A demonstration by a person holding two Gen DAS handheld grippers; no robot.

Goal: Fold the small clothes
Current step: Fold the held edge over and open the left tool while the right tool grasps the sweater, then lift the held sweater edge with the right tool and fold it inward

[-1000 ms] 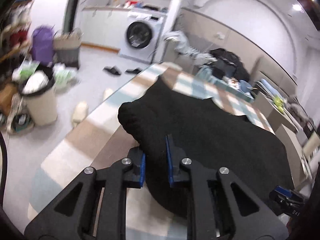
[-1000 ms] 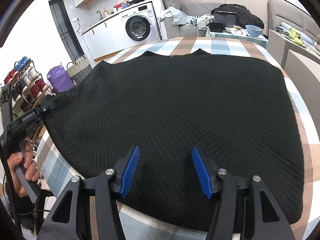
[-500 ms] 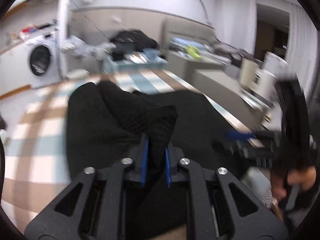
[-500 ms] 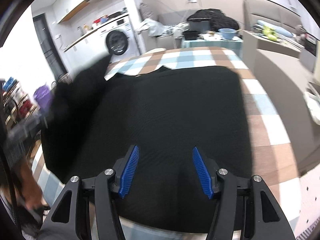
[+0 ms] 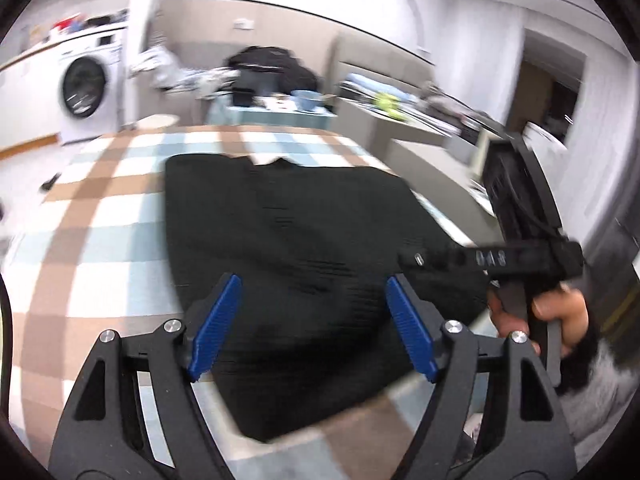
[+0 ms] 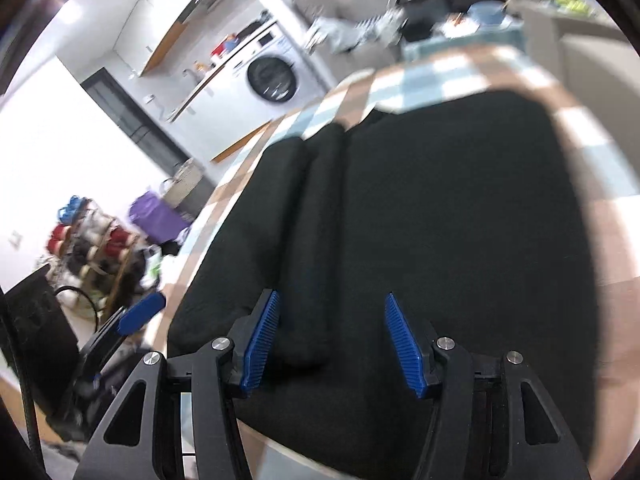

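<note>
Garment: a black knit top [image 5: 304, 240] is lying flat on the checked cloth [image 5: 100, 208], its notched neckline edge pointing away toward the room's far end, its long axis running from the near edge to the far one.
Fold: in the right wrist view a sleeve or side panel [image 6: 308, 248] is lying doubled over along the garment's left side, parallel to that axis.
Left gripper [image 5: 312, 324]: fingers are standing spread wide, nothing between the pads; the jaws have just been opening, and the fabric pinched half a second ago is now lying on the garment below.
Right gripper [image 6: 330, 344]: fingers are standing spread over the near hem, gripping nothing, having narrowed slightly.
Hand [image 5: 540, 320]: a person's hand is gripping the right tool's handle at the garment's right edge.
Surface: blue, brown and white checks are covering the table.
Room: a washing machine [image 5: 86, 88] is standing at far left; clutter is filling the counters behind, blurred.
Change: the raised black bundle is gone; the top is looking narrower than a second ago.
</note>
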